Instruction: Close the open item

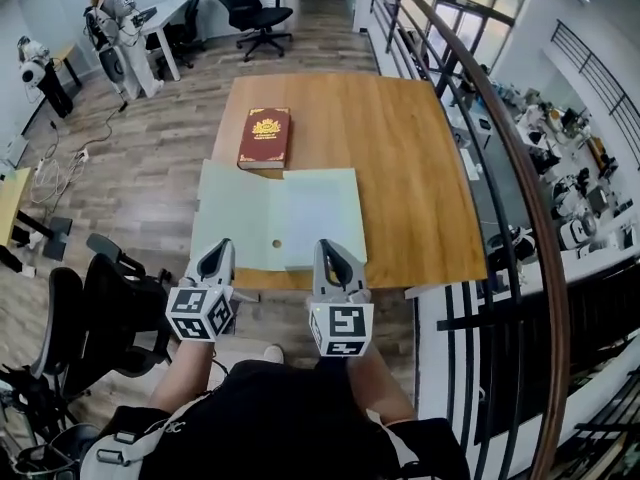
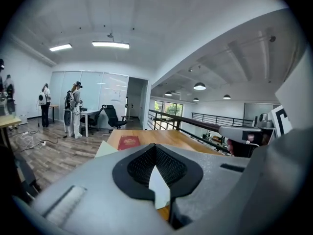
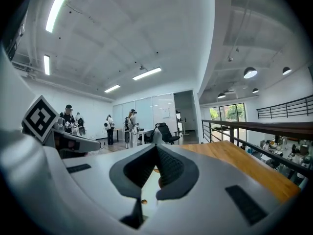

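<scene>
The open folder (image 1: 275, 208), pale green, lay spread flat at the near edge of the wooden desk (image 1: 410, 158). A closed red book (image 1: 265, 136) sat just beyond its far left corner. The left tongs (image 1: 221, 248) and right tongs (image 1: 328, 249) were side by side with their tips at the folder's near edge. Both pairs were closed, with nothing between them.

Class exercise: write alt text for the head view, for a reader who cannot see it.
A pale-green open folder lies flat at the near edge of a wooden table, with a closed red book just beyond it. The left gripper and right gripper hover by that edge, tongs shut and empty.
</scene>
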Demonstrator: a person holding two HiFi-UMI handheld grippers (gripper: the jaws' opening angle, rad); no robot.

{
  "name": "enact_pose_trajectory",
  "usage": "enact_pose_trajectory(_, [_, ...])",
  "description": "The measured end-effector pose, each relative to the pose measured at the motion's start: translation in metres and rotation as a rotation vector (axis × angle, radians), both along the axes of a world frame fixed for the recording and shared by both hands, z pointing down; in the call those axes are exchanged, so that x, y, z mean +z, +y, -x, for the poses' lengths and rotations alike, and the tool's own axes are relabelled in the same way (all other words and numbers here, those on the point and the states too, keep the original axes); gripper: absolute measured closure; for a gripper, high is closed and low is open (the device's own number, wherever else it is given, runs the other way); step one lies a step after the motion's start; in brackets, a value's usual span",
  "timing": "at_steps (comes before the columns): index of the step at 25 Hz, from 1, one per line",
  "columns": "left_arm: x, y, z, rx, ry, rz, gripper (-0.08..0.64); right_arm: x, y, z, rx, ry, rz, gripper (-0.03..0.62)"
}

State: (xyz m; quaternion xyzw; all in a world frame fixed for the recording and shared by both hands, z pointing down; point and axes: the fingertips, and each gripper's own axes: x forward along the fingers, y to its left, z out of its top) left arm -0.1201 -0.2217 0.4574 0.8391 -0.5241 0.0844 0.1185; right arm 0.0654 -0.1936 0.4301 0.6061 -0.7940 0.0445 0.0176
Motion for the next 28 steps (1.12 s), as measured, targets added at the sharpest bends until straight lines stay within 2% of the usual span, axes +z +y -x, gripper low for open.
enact_pose_trajectory(11, [0.031, -0.014, 0.056, -0.14, -0.053, 0.056, 0.556, 0.022, -0.01, 0.004, -0.014, 0.005, 0.051, 0.589])
enact_pose_trajectory(15, [0.036, -0.02, 0.089, -0.214, -0.071, 0.069, 0.437, 0.022, -0.012, 0.012, -0.031, 0.01, 0.054, 0.589])
enact_pose_trajectory(19, [0.059, -0.024, 0.121, -0.262, -0.085, 0.143, 0.42, 0.022, -0.012, 0.016, -0.042, 0.018, 0.052, 0.589])
enact_pose_trajectory(24, [0.098, -0.026, 0.15, -0.3, -0.031, 0.265, 0.42, 0.022, -0.01, 0.012, -0.026, 0.034, 0.056, 0.589])
enact_pose_trajectory(28, [0.127, -0.031, 0.158, -0.306, 0.054, 0.353, 0.42, 0.023, -0.009, 0.005, -0.008, 0.051, 0.065, 0.589])
